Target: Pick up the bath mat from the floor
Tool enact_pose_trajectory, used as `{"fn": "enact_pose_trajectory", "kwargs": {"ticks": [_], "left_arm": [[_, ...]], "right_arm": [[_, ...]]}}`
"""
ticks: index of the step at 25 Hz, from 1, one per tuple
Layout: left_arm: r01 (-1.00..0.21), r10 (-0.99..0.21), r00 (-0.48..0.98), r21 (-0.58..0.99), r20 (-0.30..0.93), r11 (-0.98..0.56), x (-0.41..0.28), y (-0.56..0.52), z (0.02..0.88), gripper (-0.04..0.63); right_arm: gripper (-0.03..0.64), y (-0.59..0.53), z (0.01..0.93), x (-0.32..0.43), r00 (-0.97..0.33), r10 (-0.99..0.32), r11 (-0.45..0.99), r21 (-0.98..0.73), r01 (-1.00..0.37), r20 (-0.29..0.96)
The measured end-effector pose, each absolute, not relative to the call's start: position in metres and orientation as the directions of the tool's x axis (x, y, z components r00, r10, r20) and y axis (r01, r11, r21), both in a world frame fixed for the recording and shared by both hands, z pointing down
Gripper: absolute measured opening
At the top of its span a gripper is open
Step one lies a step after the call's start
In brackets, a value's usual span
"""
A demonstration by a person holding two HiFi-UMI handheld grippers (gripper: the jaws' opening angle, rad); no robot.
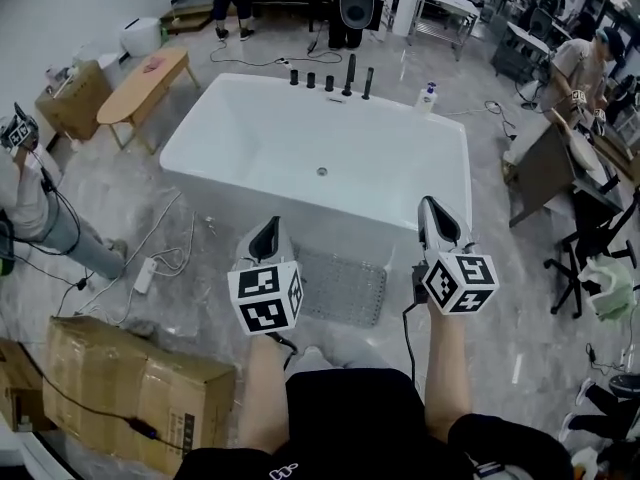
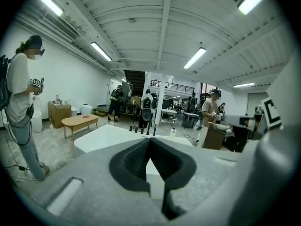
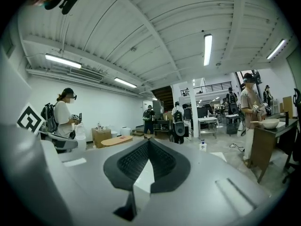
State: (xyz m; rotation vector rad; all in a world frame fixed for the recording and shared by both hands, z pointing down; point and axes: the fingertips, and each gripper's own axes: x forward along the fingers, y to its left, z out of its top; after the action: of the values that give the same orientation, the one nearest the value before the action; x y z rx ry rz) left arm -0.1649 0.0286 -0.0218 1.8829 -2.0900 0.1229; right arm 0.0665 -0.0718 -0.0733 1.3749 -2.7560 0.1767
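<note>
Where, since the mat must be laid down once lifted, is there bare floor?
Bare floor lies right of the bath mat, between the bathtub and the office chair. Left is crowded: cables, power strip, cardboard box.

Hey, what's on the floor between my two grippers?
The bath mat, lying flat beside the bathtub. In the head view, it shows between the left gripper and the right gripper.

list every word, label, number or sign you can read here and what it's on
Nothing reads clearly.
cardboard box: dark print on its side, too small to read.
bottle on the bathtub rim: label too small to read.
marker cubes: black-and-white square patterns only, no words.
</note>
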Motion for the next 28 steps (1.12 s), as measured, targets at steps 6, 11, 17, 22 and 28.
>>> {"fn": "enact_pose_trajectory", "kwargs": {"ticks": [6,11,17,22,28], "left_arm": [[-0.977,-0.928,-0.060,0.169,0.368,0.130,-0.158,0.006,0.003,0.003],[-0.982,-0.917,-0.063,0.138,0.394,0.126,-0.152,-0.018,0.002,0.003],[-0.988,-0.899,-0.074,0.090,0.432,0.124,-0.127,-0.041,0.006,0.003],[-0.989,-0.885,-0.056,0.095,0.463,0.112,-0.105,-0.053,0.024,0.003],[-0.990,-0.877,-0.025,0.108,0.479,0.087,-0.088,-0.057,0.034,0.003]], "right_arm": [[0.003,-0.099,-0.044,0.069,-0.614,-0.773,0.601,-0.126,-0.789,0.157],[0.003,-0.122,-0.037,0.061,-0.645,-0.748,0.626,-0.157,-0.764,0.154],[0.003,-0.146,-0.024,0.080,-0.672,-0.723,0.641,-0.209,-0.738,0.156],[0.003,-0.154,0.002,0.104,-0.665,-0.715,0.627,-0.224,-0.746,0.214],[0.003,-0.155,0.021,0.129,-0.639,-0.726,0.591,-0.246,-0.768,0.253]]}}
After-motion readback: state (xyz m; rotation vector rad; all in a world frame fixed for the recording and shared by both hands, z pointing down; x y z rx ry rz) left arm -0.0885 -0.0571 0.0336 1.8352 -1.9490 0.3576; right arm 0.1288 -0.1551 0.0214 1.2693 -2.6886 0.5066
